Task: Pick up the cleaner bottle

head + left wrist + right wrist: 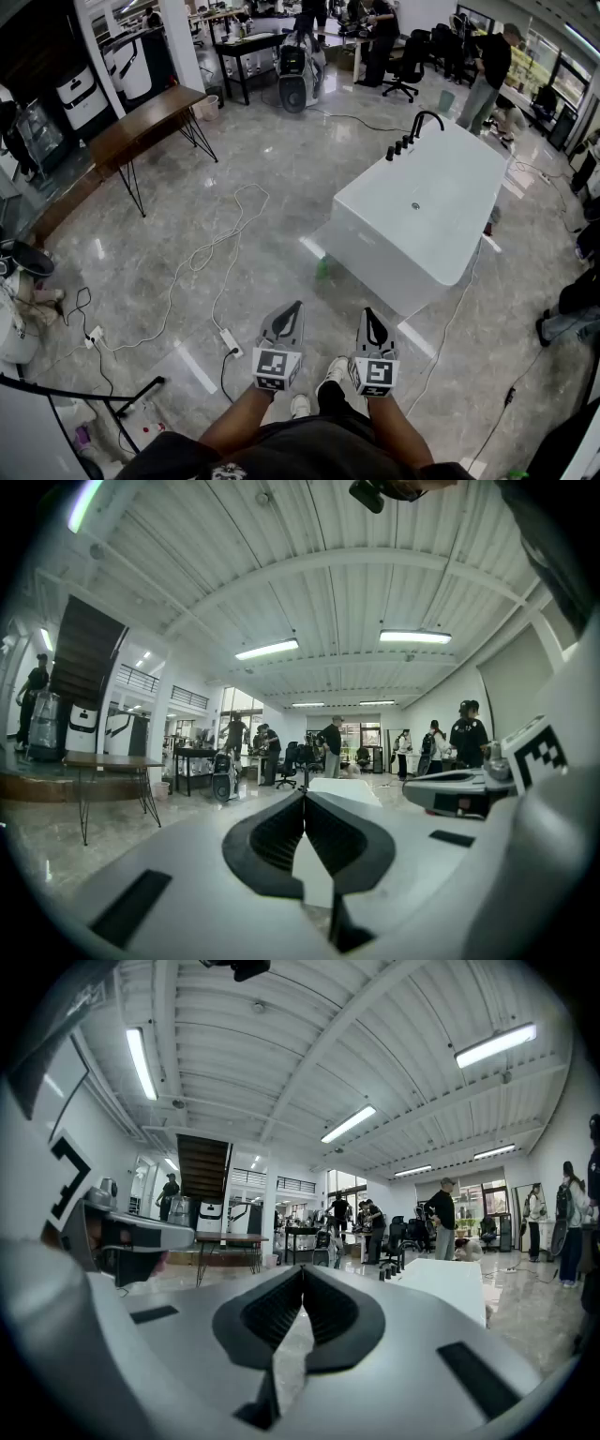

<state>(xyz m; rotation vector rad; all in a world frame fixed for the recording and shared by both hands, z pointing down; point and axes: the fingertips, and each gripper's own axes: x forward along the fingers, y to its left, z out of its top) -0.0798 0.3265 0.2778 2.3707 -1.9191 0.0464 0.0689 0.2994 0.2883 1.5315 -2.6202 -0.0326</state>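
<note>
A small green object, which looks like the cleaner bottle, stands on the grey floor at the near left corner of the white bathtub. Both grippers are held level, side by side, well short of it. The left gripper is shut with nothing between its jaws, which meet at the tip in the left gripper view. Beside it, the right gripper is also shut and empty. The bathtub shows ahead of the jaws in both gripper views; the green object is hidden in both.
White cables and a power strip trail across the floor to the left. A wooden table stands at the far left, and a black stand leg lies at the lower left. A black faucet rises at the tub's far end. Several people stand at the back.
</note>
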